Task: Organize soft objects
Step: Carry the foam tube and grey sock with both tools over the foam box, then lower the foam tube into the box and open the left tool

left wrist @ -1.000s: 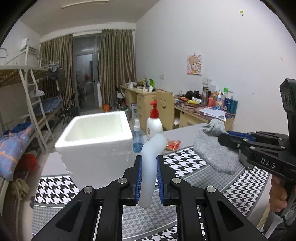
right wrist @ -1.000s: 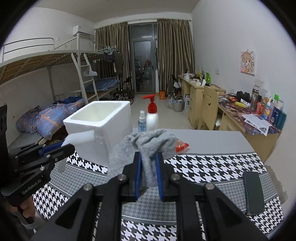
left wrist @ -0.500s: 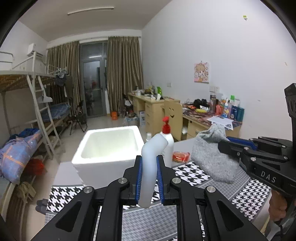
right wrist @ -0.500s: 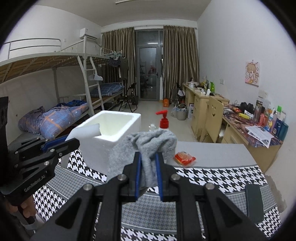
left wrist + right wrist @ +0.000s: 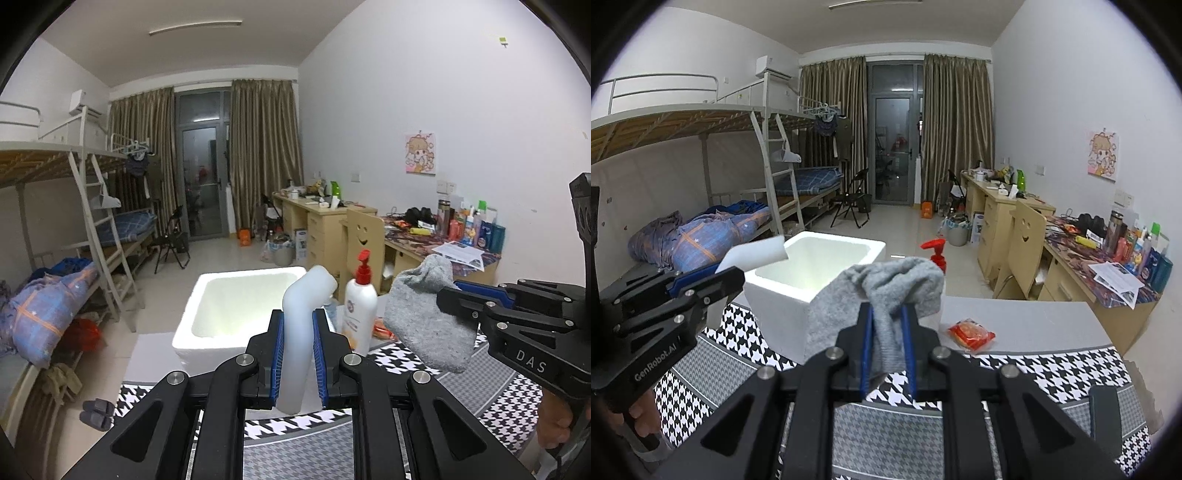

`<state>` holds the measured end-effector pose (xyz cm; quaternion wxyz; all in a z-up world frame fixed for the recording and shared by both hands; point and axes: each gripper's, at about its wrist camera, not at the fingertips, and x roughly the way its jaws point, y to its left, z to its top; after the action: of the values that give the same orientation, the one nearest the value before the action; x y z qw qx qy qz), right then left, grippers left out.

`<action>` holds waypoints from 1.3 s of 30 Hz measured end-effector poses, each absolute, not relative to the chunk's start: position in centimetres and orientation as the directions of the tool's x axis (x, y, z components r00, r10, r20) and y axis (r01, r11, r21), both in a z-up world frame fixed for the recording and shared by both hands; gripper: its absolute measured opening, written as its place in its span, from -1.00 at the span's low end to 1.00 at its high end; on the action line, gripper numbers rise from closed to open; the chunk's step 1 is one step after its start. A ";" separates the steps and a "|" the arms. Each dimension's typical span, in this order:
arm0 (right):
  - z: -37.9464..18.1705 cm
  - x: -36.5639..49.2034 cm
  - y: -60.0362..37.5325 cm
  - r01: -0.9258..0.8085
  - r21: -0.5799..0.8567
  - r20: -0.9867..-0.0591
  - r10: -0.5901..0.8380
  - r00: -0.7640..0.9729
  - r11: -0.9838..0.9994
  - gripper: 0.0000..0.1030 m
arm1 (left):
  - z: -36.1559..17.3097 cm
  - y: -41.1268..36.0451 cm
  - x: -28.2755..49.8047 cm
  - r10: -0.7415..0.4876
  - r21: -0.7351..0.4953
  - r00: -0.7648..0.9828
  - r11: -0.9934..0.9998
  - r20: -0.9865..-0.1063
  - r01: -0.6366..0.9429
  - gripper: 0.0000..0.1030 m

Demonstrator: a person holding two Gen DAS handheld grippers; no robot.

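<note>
Two soft items are airborne above the counter (image 5: 1015,326). Foam box (image 5: 236,302) sits at twelve o'clock. Right claw (image 5: 886,343) pinches the grey sock (image 5: 886,291); left claw (image 5: 298,354) pinches the white foam piece (image 5: 299,325). Risk: the pump bottle (image 5: 360,306) beside the box could be knocked over.
</note>
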<state>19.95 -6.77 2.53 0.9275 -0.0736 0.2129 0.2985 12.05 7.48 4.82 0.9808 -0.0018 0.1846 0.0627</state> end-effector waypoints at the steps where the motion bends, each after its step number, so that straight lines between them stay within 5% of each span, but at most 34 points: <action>1: 2.5 20.1 -6.6 -0.587 -0.010 -0.441 0.523 0.730 0.810 -0.63 | 4.9 7.6 12.2 0.126 0.020 0.923 0.992 -0.363 -0.127 -0.69; 39: 3.3 24.4 0.9 -0.634 -0.032 -0.442 0.558 0.702 0.773 -0.63 | 4.4 11.7 17.4 0.217 0.041 0.901 0.975 -0.376 -0.217 -0.68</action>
<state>24.35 0.92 3.31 0.9181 -0.0909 0.2085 0.3246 17.40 11.65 4.42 0.9749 -0.0011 0.1929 0.1113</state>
